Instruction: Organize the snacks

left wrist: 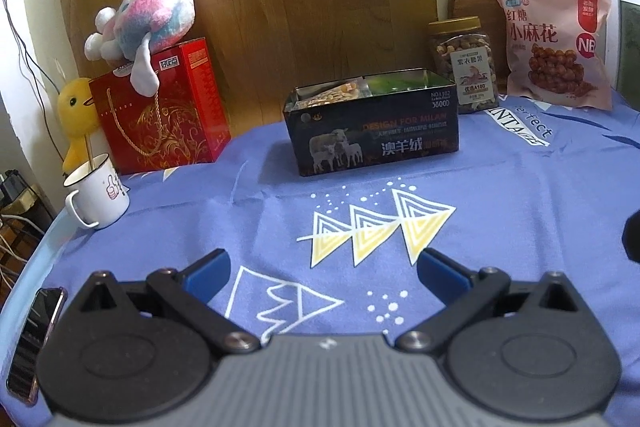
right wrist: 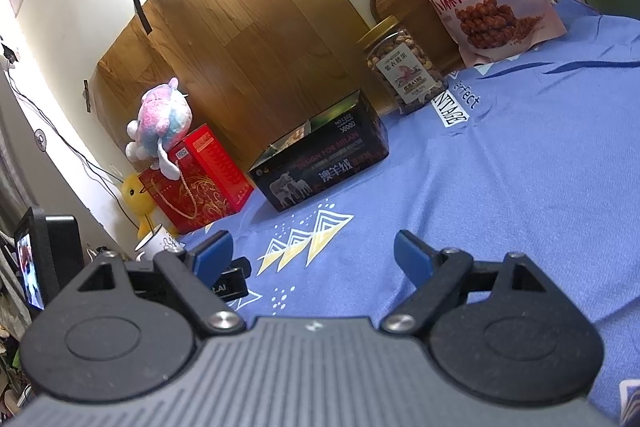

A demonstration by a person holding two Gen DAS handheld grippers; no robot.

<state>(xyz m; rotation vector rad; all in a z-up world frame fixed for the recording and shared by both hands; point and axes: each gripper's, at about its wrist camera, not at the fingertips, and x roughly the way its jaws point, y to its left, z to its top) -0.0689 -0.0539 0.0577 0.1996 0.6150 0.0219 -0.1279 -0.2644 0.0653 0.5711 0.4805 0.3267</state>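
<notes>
Both the left hand-held gripper [left wrist: 322, 273] and the right hand-held gripper [right wrist: 312, 255] hover empty, fingers apart. At twelve o'clock the tin [left wrist: 372, 135] holds snacks already; the jar [left wrist: 464, 65] and bag [left wrist: 556, 43] at one o'clock seemingly remain.

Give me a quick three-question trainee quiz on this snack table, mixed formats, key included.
1. True or false: the left gripper holds a snack.
2. What sits right of the black tin? A) white mug B) nut jar C) red box
3. What lies on top of the red gift box?

Key:
1. False; both it and the right gripper are open and empty.
2. B, the nut jar.
3. The plush toy.
</notes>
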